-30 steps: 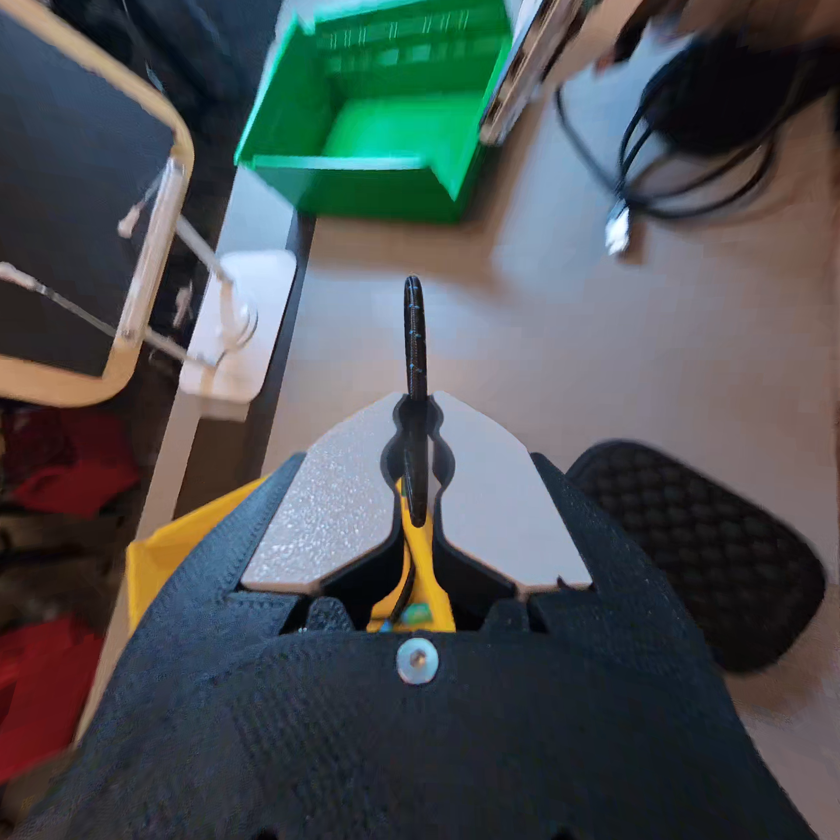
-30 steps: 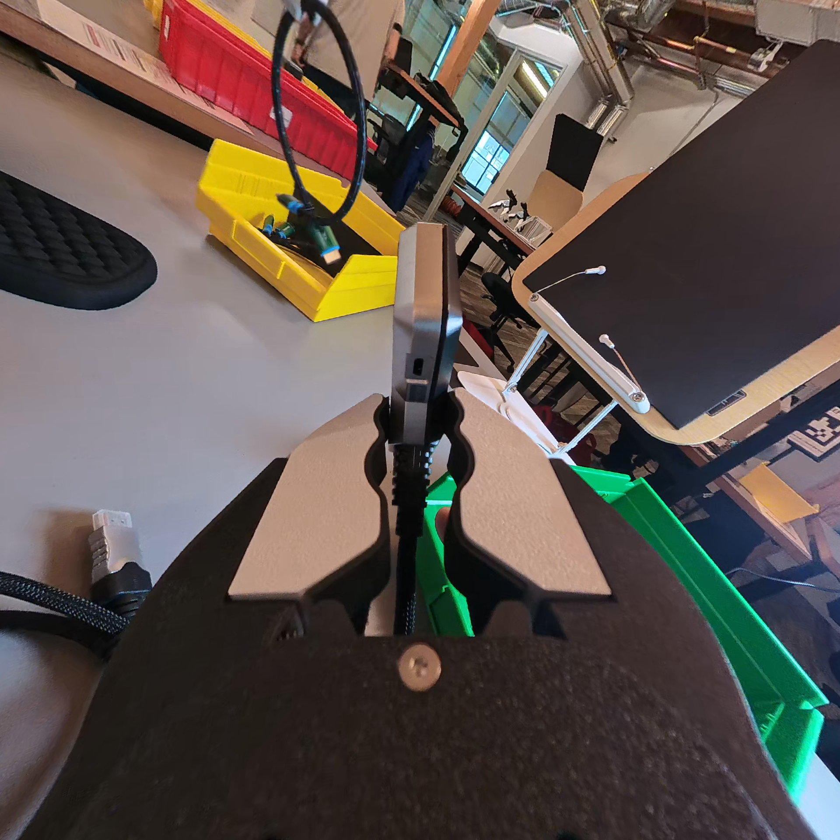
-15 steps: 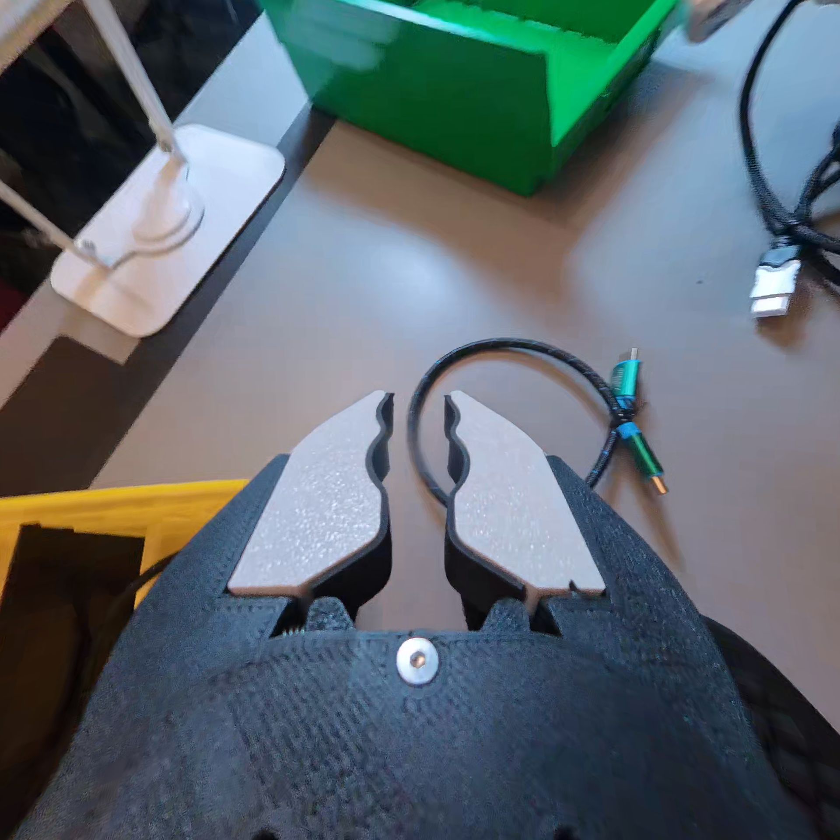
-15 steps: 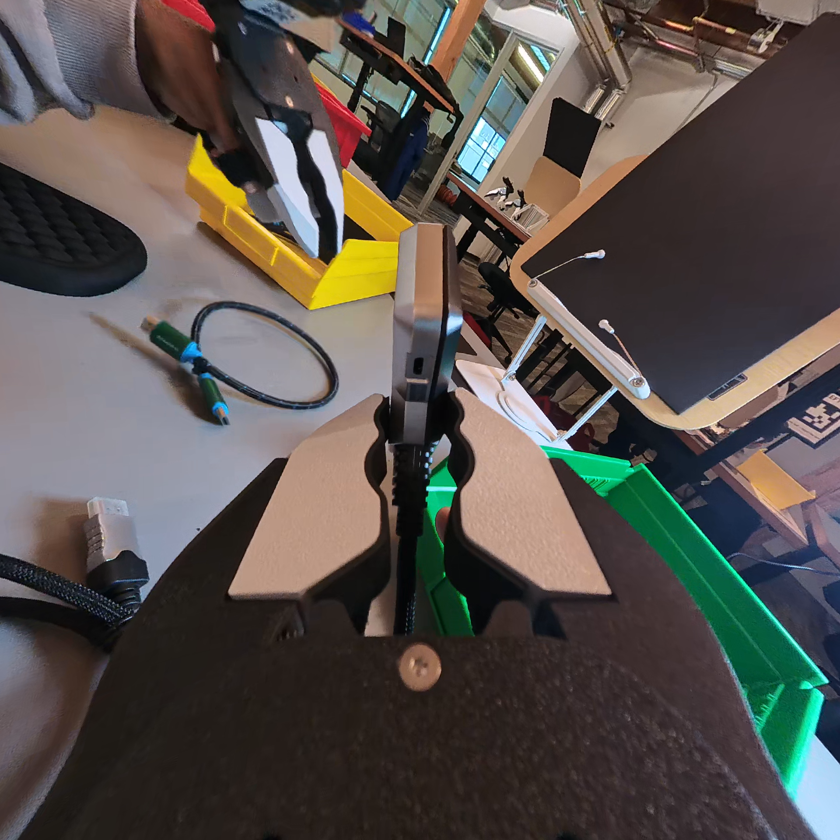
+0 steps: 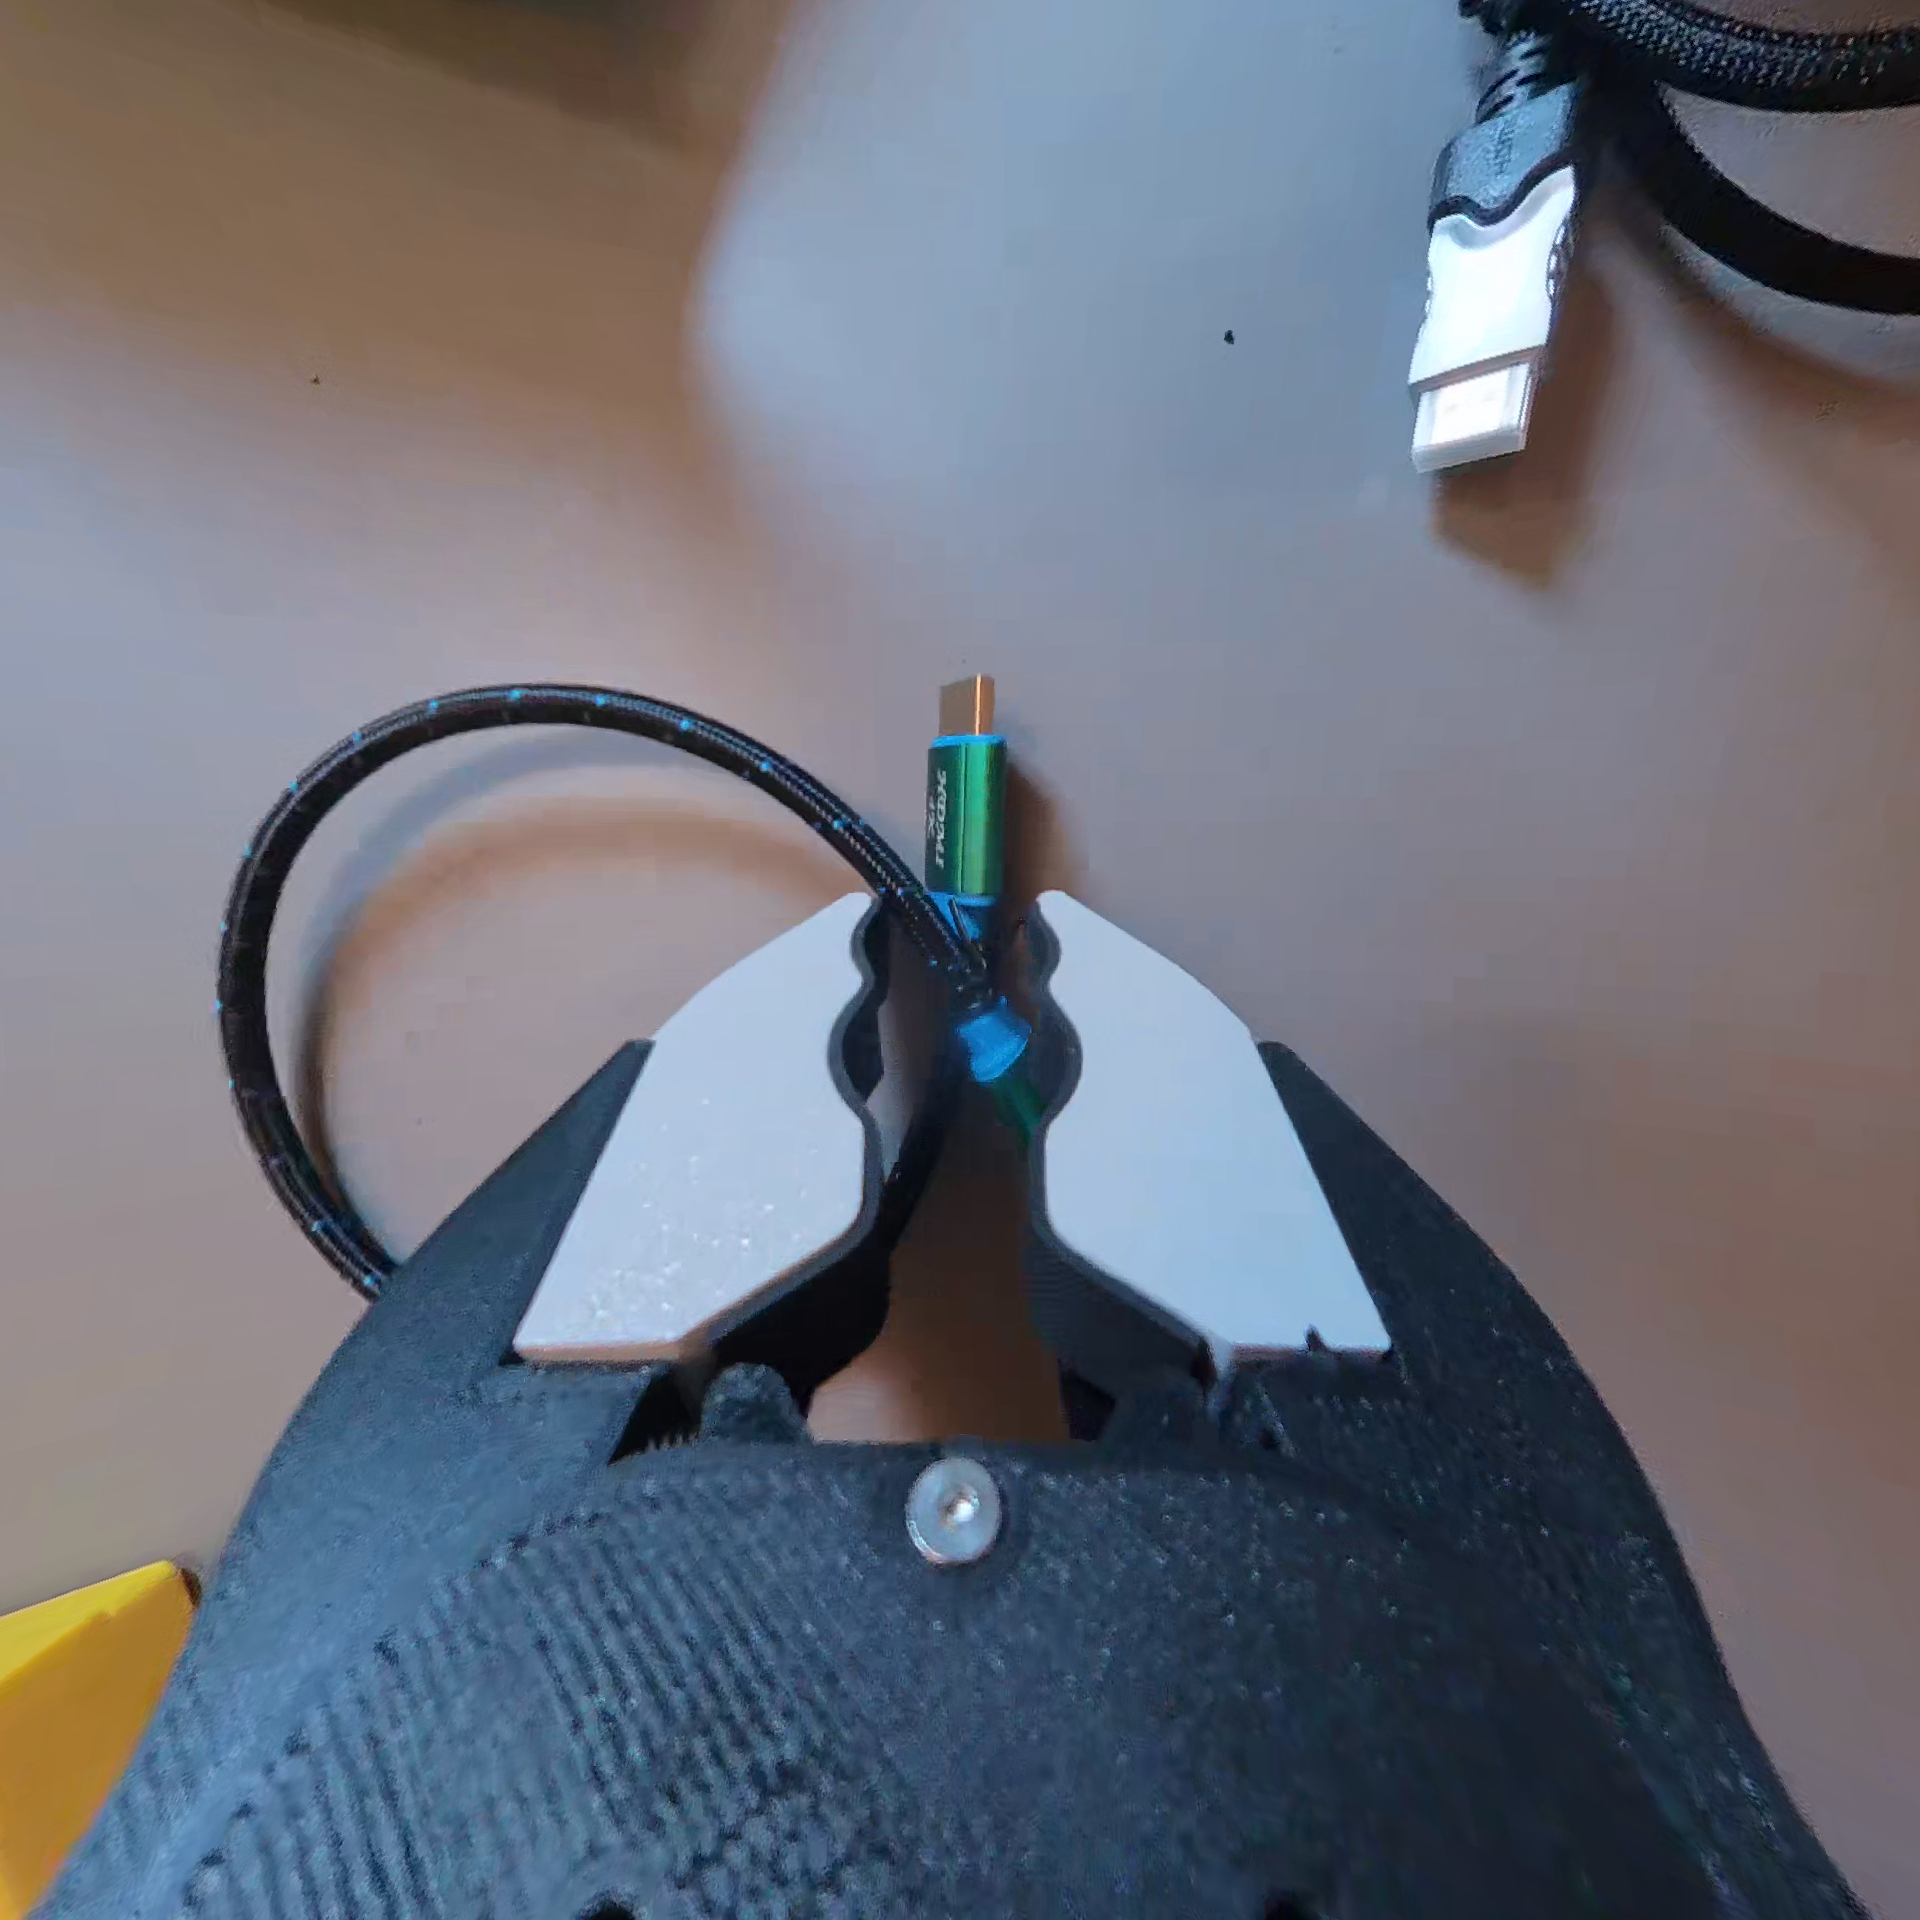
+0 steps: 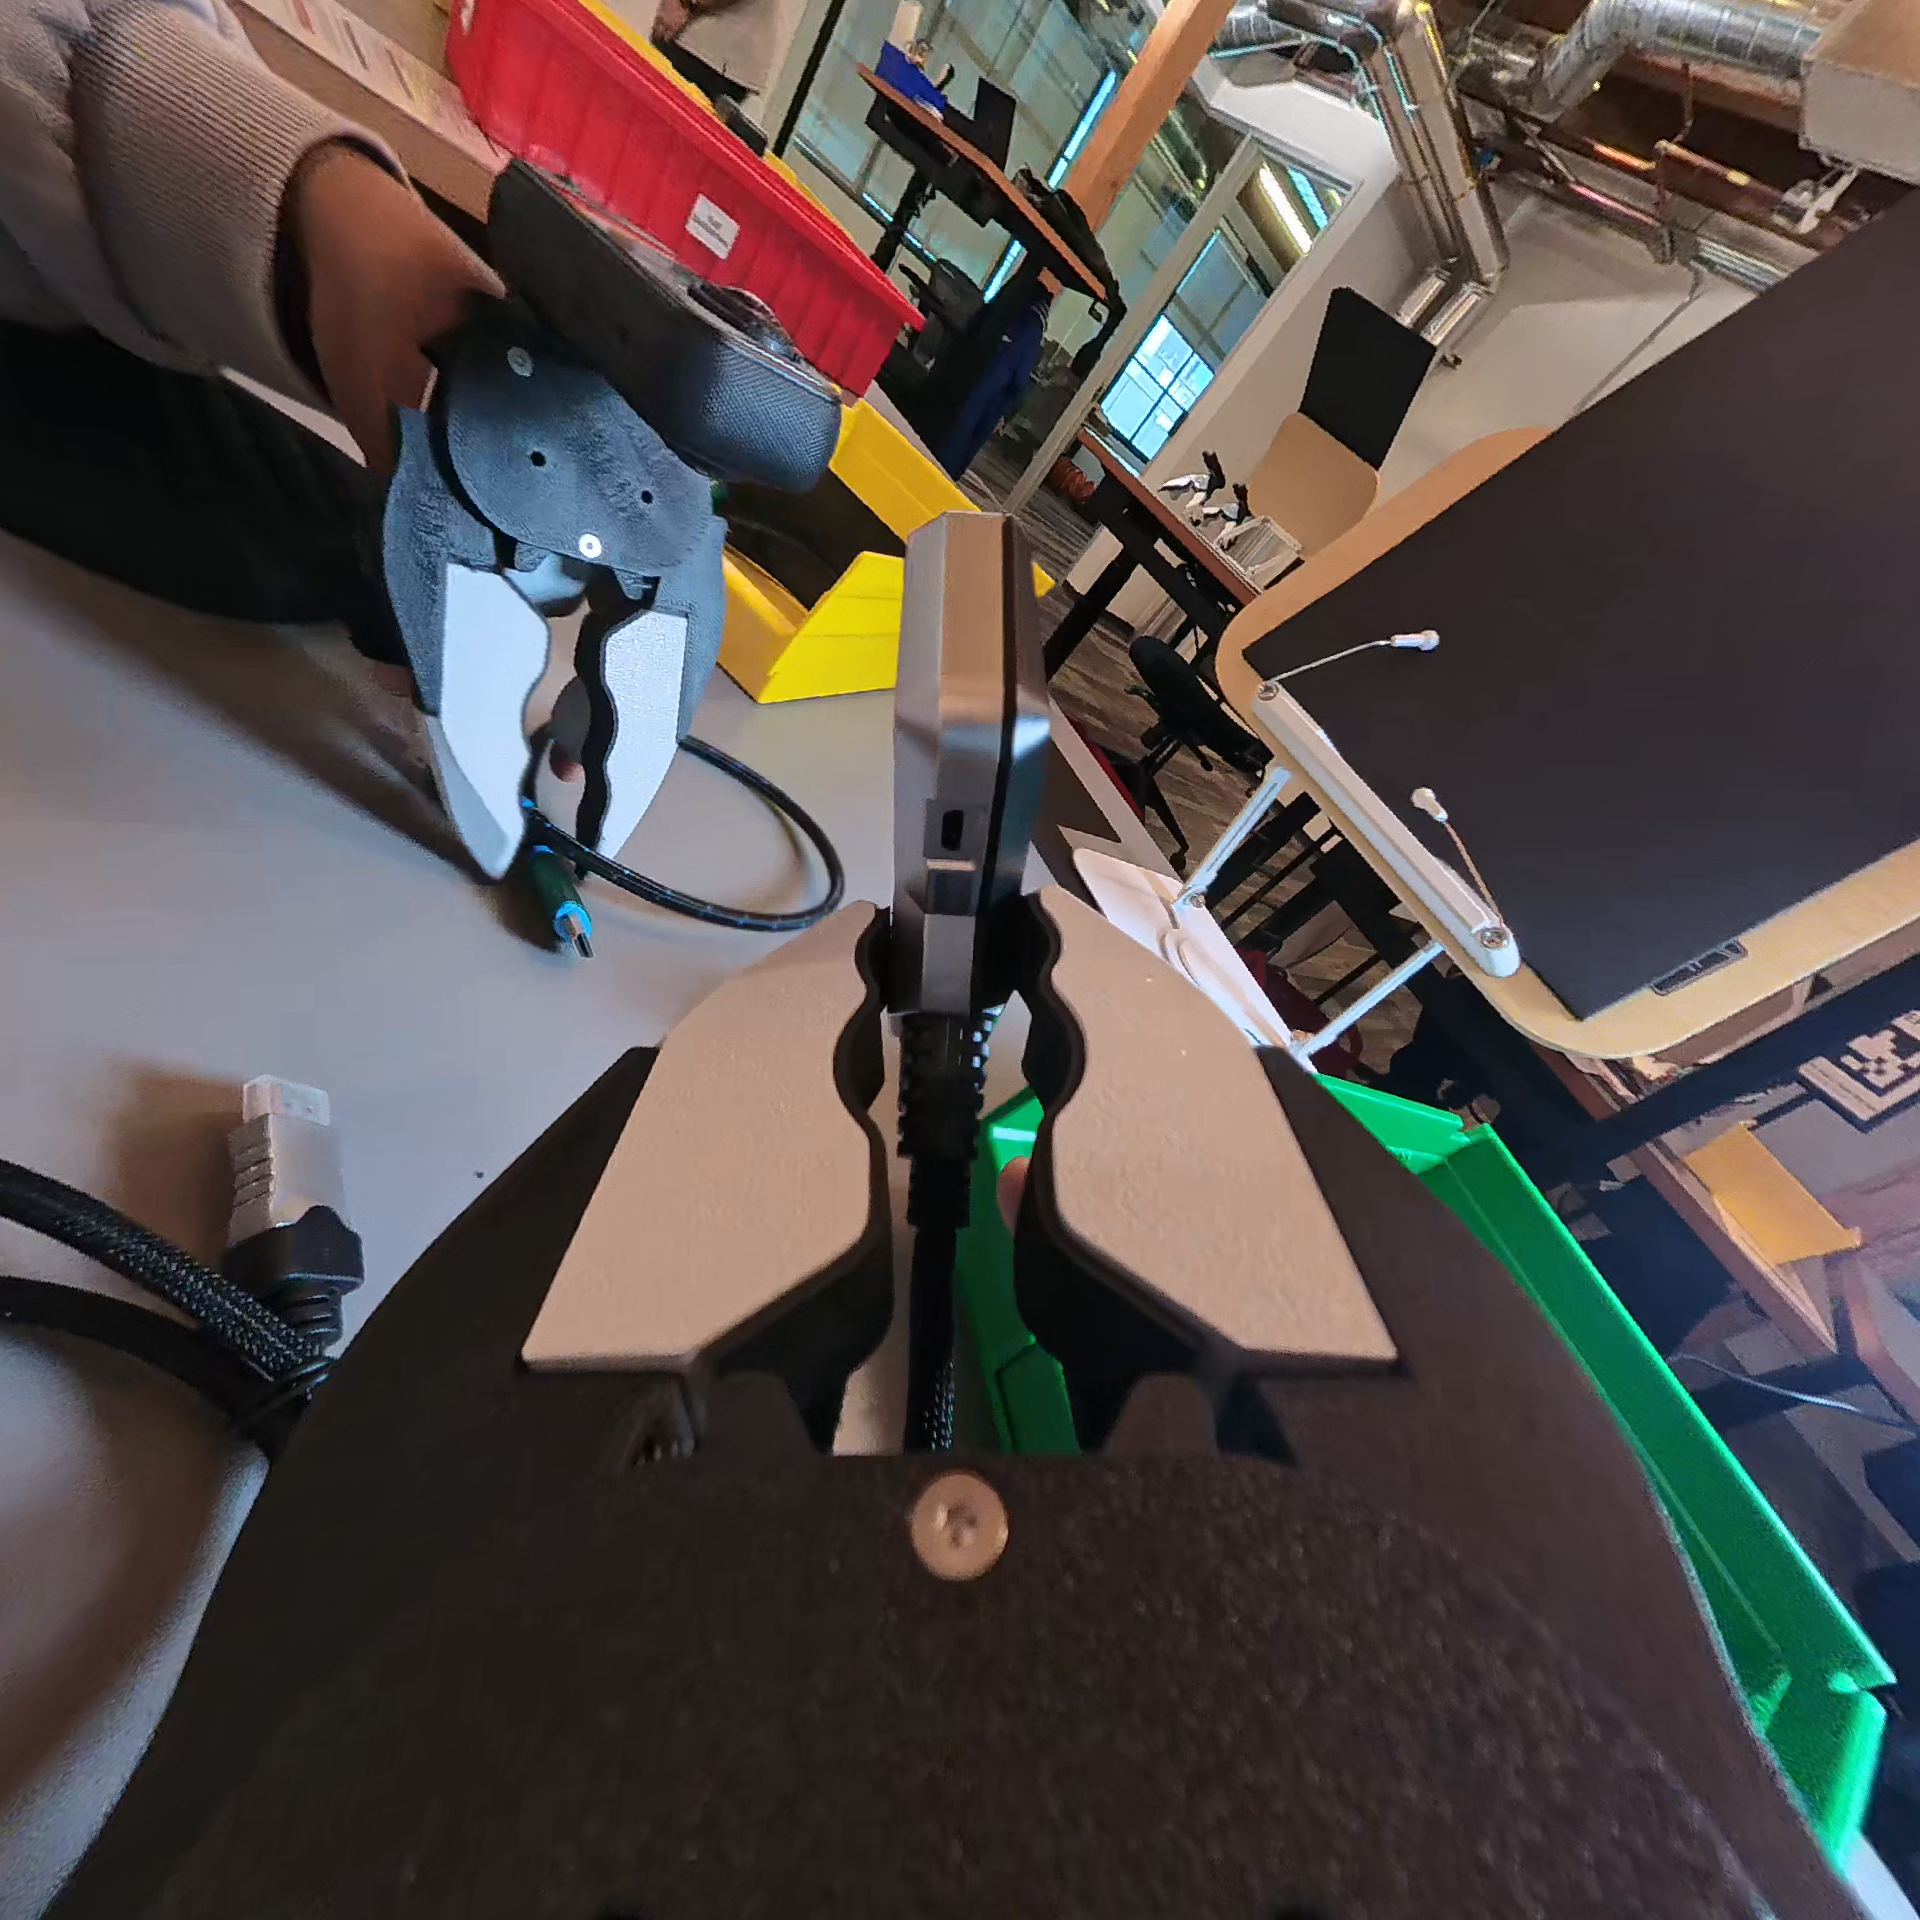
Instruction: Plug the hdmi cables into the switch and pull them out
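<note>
Left tongs (image 5: 958, 940) were down at the desk (image 5: 520, 416), jaws parted around the short braided cable (image 5: 312, 883) right where its two green plugs cross. Upper green plug (image 5: 964, 821) pointed toward the top of the frame, gold tip free; second plug (image 5: 1013, 1091) sat in the gap, angled to lower right. Pads weren't pressing on anything I could see, so I read them as open, straddling, not yet gripping. Rest of the cable looped out to mid-left of the frame, flat on the desk.

In the right wrist view, right tongs (image 6: 954, 935) were clamped on the lower end of the switch (image 6: 961, 727), a slim grey box held edge-up at frame centre, with a braided lead (image 6: 935, 1247) running back between the jaws. My guess at why: held upright and clear of the desk, its port edge stays reachable for the other side.

Same view showed the left tongs (image 6: 566, 821) at centre-left, tips on the desk over the green plug (image 6: 556, 899).

Silver HDMI plug (image 5: 1481, 322) lay loose at upper right of the left view, well apart from both tongs. Green bin (image 6: 1558, 1299) sat lower right, yellow bin (image 6: 842, 623) behind.

Judgement: plugging not started; next is closing on the plug body, squarely.
</note>
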`<state>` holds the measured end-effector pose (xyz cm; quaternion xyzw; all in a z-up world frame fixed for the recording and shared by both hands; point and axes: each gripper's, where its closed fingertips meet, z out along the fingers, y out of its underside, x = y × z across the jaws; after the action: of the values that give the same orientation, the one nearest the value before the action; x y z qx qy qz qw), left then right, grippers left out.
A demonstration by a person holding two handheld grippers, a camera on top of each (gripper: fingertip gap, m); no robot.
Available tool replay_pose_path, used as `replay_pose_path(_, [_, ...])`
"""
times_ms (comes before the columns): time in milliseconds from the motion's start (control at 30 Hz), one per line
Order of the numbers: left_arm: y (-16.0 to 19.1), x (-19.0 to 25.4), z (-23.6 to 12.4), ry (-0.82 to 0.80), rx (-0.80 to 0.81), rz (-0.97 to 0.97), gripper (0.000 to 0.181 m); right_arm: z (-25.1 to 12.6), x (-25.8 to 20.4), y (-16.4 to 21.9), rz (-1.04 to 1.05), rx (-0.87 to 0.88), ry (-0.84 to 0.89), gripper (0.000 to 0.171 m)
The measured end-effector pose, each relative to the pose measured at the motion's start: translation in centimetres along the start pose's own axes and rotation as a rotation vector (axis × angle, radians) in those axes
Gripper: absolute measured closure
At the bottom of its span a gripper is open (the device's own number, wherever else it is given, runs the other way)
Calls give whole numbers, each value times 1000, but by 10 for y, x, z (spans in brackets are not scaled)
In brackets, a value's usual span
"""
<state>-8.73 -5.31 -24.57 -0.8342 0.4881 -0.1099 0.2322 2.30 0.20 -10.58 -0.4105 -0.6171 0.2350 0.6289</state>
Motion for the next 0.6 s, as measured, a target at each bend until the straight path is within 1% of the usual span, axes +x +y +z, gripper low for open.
replay_pose_path(33, [-2,-1,0,-20,9,25,162,0,-2,0,-8,4,-8,148])
replay_pose_path(100, [-8,-14,-1,-126,60,64,166,1,-6,0,-30,4,-25,148])
replay_pose_path(133, [-10,-18,-3,-153,90,60,167,2,-9,1,-48,-1,-34,148])
replay_pose_path(233, [-22,-22,-21,-182,210,26,168,4,-19,3,-136,-17,-65,148])
replay_pose_path(367, [-34,-16,-44,-244,284,71,168,11,-39,7,-277,-60,-116,148])
replay_pose_path(500, [-38,-11,-49,-285,295,111,168,21,-61,15,-398,-120,-164,148])
replay_pose_path(600, [-36,-7,-43,-276,278,120,168,26,-71,21,-436,-153,-187,148])
